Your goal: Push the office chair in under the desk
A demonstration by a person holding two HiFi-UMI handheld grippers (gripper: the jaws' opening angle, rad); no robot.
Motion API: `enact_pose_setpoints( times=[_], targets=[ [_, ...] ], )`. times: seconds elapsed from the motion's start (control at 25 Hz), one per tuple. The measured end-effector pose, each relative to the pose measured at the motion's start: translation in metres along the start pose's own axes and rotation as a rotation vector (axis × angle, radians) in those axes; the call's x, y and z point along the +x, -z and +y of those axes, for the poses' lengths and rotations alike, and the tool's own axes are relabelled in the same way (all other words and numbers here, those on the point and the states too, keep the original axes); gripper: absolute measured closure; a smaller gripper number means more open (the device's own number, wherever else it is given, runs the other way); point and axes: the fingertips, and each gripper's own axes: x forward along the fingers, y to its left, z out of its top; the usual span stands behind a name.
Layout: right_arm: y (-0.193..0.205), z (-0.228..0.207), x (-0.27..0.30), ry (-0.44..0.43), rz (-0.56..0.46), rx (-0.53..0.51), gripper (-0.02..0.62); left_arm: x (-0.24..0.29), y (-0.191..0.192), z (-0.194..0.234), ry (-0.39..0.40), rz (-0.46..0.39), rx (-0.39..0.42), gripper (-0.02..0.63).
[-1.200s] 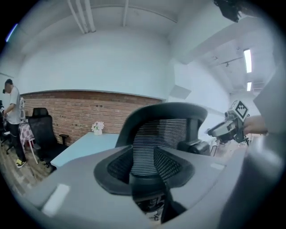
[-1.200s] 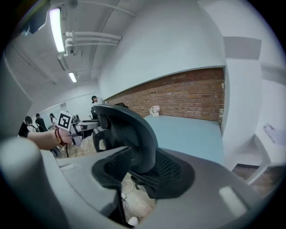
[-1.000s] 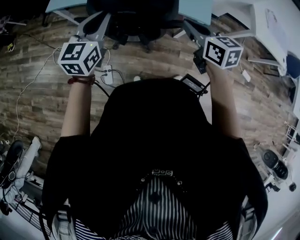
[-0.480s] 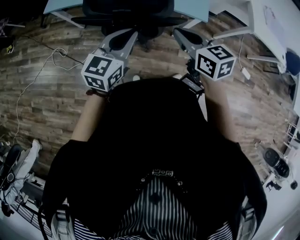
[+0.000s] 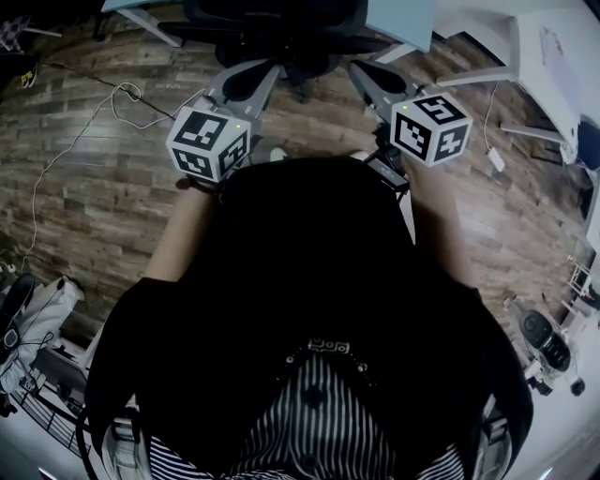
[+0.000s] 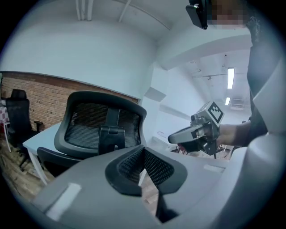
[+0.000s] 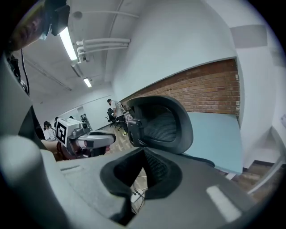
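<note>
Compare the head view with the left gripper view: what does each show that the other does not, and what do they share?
Head view only: a loose cable lying on the floor, and the person's striped garment seen from above.
Left gripper view only: the brick wall behind the desk and a ceiling light.
Both: the office chair, the pale desk and the right tool, shut and empty.

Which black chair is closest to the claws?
The mesh-backed office chair at the light blue desk, filling the view straight ahead. The other black chair stands far off by the brick wall.
</note>
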Motion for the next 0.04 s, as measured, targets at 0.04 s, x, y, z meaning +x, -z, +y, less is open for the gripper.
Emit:
enact_pose_setpoints(
  times=[0.04],
  targets=[
    [0.0010,-0.0020,-0.0008,-0.002,0.001,0.001,0.595,0.0017,0.0006,-0.0003,-0.002,0.000,0.000,0.598]
  ],
)
